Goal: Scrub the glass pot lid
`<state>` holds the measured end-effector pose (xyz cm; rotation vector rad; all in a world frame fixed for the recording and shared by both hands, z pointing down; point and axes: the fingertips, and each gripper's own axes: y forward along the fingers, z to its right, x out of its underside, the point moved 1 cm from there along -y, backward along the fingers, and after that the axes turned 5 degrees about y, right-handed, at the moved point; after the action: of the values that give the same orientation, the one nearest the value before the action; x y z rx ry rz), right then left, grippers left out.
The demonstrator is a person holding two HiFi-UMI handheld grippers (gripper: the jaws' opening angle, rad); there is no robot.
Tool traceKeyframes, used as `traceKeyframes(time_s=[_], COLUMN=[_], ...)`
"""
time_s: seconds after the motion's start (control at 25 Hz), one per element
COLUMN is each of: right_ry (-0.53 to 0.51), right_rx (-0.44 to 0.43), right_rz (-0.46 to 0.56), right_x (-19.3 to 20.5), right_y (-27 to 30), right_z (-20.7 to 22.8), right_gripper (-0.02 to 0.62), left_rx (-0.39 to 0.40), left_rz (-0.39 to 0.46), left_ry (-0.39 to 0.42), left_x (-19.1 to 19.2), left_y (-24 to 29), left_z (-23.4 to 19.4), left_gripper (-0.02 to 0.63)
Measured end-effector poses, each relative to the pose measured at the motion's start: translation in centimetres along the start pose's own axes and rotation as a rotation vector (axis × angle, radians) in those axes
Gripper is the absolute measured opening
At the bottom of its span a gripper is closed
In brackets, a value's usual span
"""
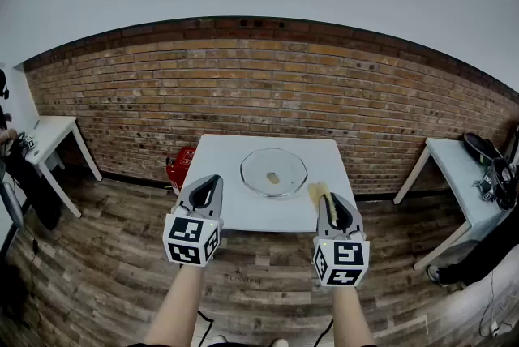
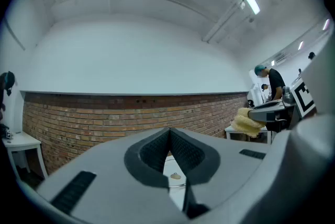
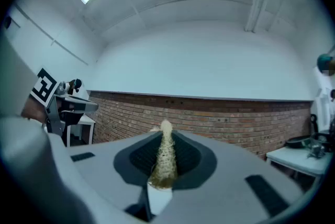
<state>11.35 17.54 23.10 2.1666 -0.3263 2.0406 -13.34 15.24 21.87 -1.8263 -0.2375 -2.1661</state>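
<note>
- Reaching forward side by side, two bare forearms hold the tools above the near edge of the square white table (image 1: pixel 235 212). The left gripper (image 1: pixel 208 183) has its jaws pressed together on nothing, and the right gripper (image 1: pixel 328 203) pinches a yellow fibrous scrubbing sponge (image 1: pixel 318 191).
- The round glass pot lid (image 1: pixel 273 172) lies flat mid-table, ahead of both grippers and apart from them.
- Only the right gripper view shows the sponge squeezed thin between the pads; only the left gripper view shows a person (image 2: pixel 273 84) standing far off.
- A red brick wall (image 1: pixel 243 94) stands behind the table, on a wooden plank floor (image 1: pixel 97 272), with white side tables (image 1: pixel 49 134) at either side.
</note>
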Motion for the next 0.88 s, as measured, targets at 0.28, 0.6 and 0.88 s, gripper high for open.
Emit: traceKeyframes(time_s=[0.28,0.6,0.88], right_ry=[0.003,0.002,0.014], right_rx=[-0.003,0.001,0.001], right_rz=[0.009,0.008,0.044], right_x=[-0.22,-0.34,-0.38], right_y=[-0.19,-0.3,-0.9], right_z=[-0.32,-0.1,0.29], right_gripper=[0.057,0.057,0.058], left_rx=[-0.004,-0.003,0.0], left_rz=[0.009,0.0,-0.003], left_ry=[0.006,0.012,0.016], left_x=[-0.31,-0.17,0.05], left_y=[-0.25,-0.3,-0.27], left_z=[-0.04,0.11,0.51], left_gripper=[0.011,0.011,0.011])
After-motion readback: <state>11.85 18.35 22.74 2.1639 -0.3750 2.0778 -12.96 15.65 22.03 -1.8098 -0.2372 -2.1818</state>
